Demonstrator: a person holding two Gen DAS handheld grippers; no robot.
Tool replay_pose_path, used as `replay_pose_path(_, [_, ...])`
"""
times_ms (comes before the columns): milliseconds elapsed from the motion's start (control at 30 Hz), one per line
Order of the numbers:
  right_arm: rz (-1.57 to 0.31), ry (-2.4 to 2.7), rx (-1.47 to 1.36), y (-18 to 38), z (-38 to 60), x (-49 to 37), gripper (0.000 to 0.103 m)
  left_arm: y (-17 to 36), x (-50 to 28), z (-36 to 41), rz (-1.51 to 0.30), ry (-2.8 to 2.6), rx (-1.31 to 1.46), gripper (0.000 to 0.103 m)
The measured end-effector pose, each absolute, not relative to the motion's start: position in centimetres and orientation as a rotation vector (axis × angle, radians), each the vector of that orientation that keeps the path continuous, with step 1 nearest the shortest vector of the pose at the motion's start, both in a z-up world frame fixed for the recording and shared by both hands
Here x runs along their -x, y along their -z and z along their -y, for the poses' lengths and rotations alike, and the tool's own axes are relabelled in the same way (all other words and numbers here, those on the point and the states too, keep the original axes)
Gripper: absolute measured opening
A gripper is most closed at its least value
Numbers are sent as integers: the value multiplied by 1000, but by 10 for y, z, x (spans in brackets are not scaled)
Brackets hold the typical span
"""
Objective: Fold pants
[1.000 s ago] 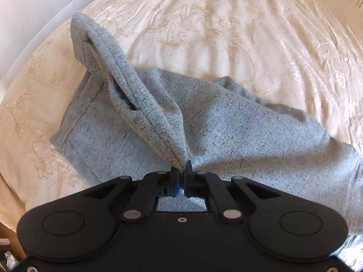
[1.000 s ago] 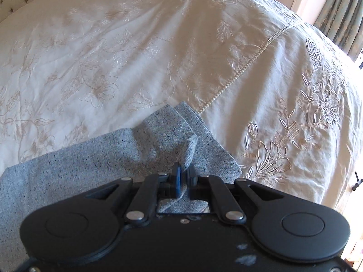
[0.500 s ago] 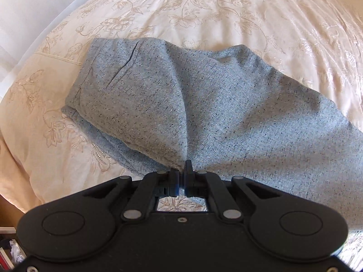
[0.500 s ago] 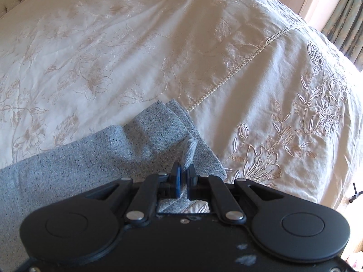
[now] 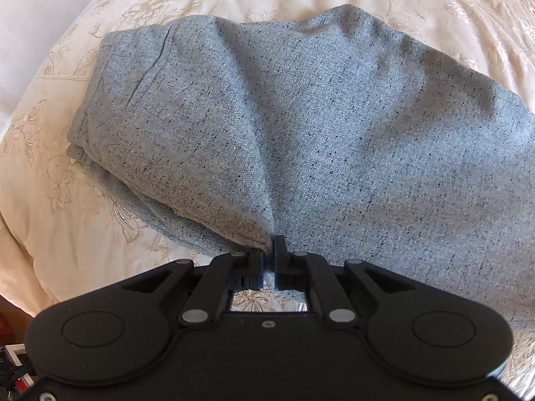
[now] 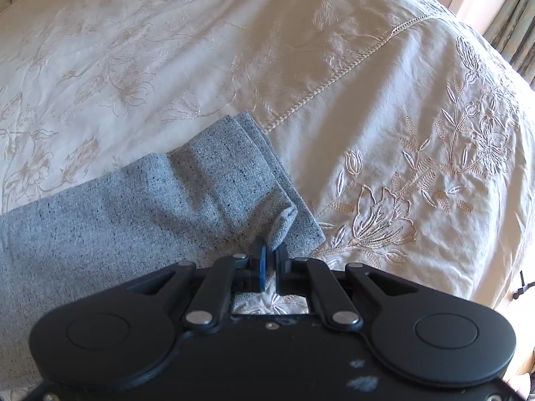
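Grey speckled pants [image 5: 301, 127] lie folded lengthwise on a cream embroidered bedspread [image 5: 434, 6]. In the left wrist view the waist end fills the middle, one layer over the other. My left gripper [image 5: 271, 250] is shut on the near corner of the top layer, low over the bed. In the right wrist view the leg end [image 6: 200, 193] lies flat, its hems stacked. My right gripper [image 6: 271, 250] is shut on a small raised corner of the hem [image 6: 284, 224].
The bedspread [image 6: 367, 100] spreads wide beyond the pants, with a stitched seam line [image 6: 334, 80] running diagonally. The bed's edge drops off at the left [image 5: 20, 267] in the left wrist view. Curtains [image 6: 515, 16] hang at the far right.
The left gripper has carried the raised waist layer over and down, so the pants now lie doubled and flat. The right gripper has lowered its hem corner toward the bed.
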State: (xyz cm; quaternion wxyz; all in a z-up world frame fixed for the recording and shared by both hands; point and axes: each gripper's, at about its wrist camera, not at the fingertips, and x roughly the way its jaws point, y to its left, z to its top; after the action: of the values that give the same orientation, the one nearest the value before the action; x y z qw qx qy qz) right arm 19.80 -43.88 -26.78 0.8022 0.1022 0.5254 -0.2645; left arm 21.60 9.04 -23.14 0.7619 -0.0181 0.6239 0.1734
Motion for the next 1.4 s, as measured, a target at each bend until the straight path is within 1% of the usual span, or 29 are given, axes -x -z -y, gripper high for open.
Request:
replay_pose_path(167, [-1101, 543, -203, 270, 440, -193, 4, 228, -213, -86, -1361, -385, 40, 14])
replay_pose_path(233, [-1109, 526, -198, 271, 444, -193, 5, 221, -208, -83, -1372, -378, 46, 17])
replay_pose_path(267, [-1113, 514, -207, 269, 445, -192, 8, 216, -205, -82, -1374, -374, 49, 17])
replay_pose_path(300, [-1124, 493, -202, 265, 447, -191, 8, 210, -202, -79, -1372, -370, 55, 17])
replay_pose_path(333, [-1116, 474, -184, 260, 447, -188, 10, 204, -198, -76, -1368, -364, 60, 17])
replay_pose_path(400, [-1060, 434, -117, 246, 444, -182, 19, 191, -190, -66, -1353, -340, 68, 17])
replay_pose_path(467, [-1005, 387, -53, 236, 443, -182, 22, 180, -186, -51, -1335, -312, 67, 17])
replay_pose_path(633, [-944, 324, -53, 231, 461, -206, 23, 160, -187, -10, -1291, -255, 60, 17])
replay_pose_path(867, [-995, 205, -20, 262, 477, -250, 24, 147, -181, 38, -1278, -168, 50, 18])
replay_pose_path(1067, [-1012, 120, 40, 282, 485, -268, 25, 148, -162, 51, -1301, -181, 27, 18])
replay_pose_path(1233, [-1071, 34, -29, 287, 497, -277, 29, 149, -154, 50, -1316, -208, 23, 18])
replay_pose_path(1267, [-1075, 30, -31, 287, 497, -277, 25, 150, -154, 50, -1317, -213, 20, 18])
replay_pose_path(1300, [-1071, 23, -26, 285, 496, -274, 18, 151, -154, 50, -1318, -219, 19, 18])
replay_pose_path(1333, [-1066, 16, -14, 284, 494, -273, 8, 150, -153, 51, -1315, -222, 21, 18])
replay_pose_path(1367, [-1067, 18, 5, 283, 492, -272, 5, 150, -153, 52, -1312, -222, 23, 18])
replay_pose_path(1400, [-1058, 21, 20, 282, 489, -270, 5, 149, -153, 53, -1309, -221, 24, 18])
